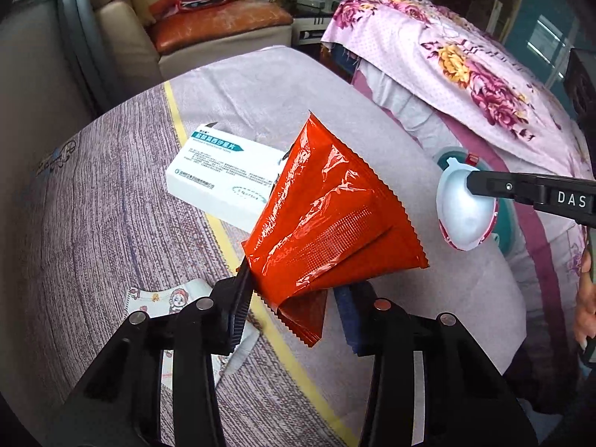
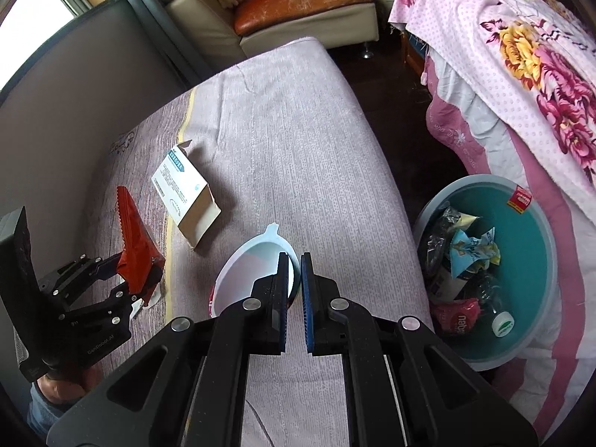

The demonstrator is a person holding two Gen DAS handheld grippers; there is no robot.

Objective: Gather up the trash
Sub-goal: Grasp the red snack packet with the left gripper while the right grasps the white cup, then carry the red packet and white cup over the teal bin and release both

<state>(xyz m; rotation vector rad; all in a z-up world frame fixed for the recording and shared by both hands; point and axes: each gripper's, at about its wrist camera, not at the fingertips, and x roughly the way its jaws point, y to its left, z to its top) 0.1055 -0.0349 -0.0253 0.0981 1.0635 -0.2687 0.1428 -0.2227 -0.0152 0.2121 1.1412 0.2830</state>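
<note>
My left gripper (image 1: 294, 290) is shut on a red foil wrapper (image 1: 327, 219) and holds it above the bed; it also shows in the right wrist view (image 2: 136, 246). My right gripper (image 2: 296, 260) is shut on the rim of a white plastic cup (image 2: 253, 272), held above the bed's right side; the cup also shows in the left wrist view (image 1: 463, 208). A white medicine box (image 1: 227, 175) lies open on the bed (image 2: 298, 141). A teal basin (image 2: 536, 260) on the floor to the right holds several pieces of trash.
A small printed face mask (image 1: 167, 298) lies on the bed under my left gripper. A floral quilt (image 2: 521, 56) covers furniture on the right. A sofa (image 2: 298, 3) stands beyond the bed. A wall runs along the left.
</note>
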